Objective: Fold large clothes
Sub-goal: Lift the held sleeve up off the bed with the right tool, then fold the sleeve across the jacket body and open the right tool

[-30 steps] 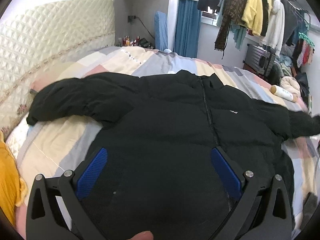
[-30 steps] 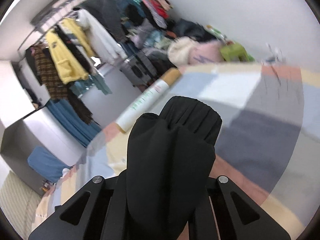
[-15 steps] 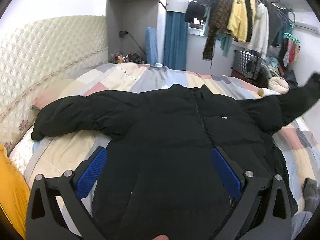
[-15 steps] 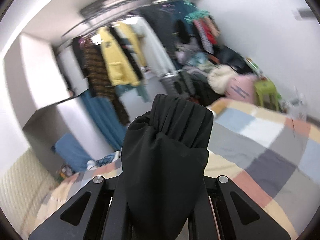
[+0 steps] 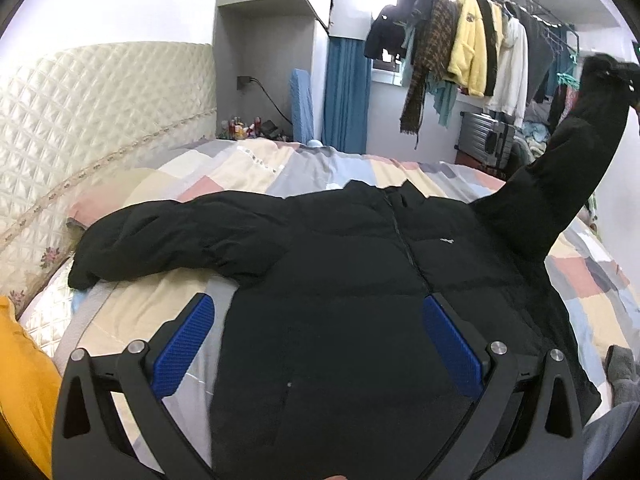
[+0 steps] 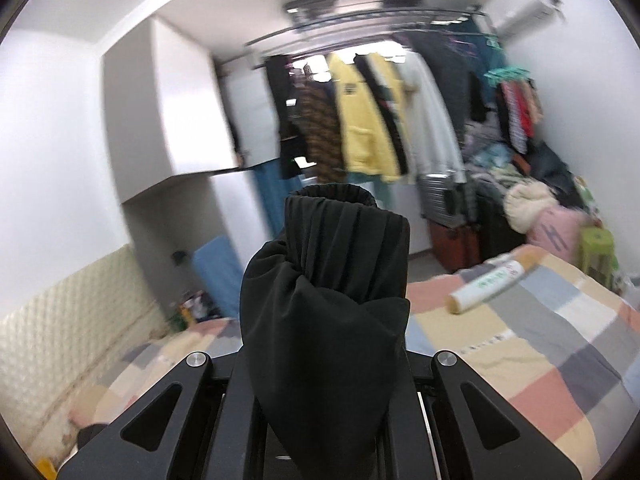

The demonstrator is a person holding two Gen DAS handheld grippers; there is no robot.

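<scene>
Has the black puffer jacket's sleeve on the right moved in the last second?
Yes. The sleeve, clamped in the right gripper, has risen off the patchwork bedspread and now stands up against the hanging clothes rack.

Left gripper (image 5: 320, 344) fingers spread wide, held low, right gripper (image 6: 324, 364) raised, fingers clamped on sleeve cuff (image 6: 340, 248)

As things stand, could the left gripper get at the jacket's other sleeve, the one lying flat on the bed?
Probably yes: the left gripper is open, and nothing lies over the flat sleeve on the bed.
</scene>
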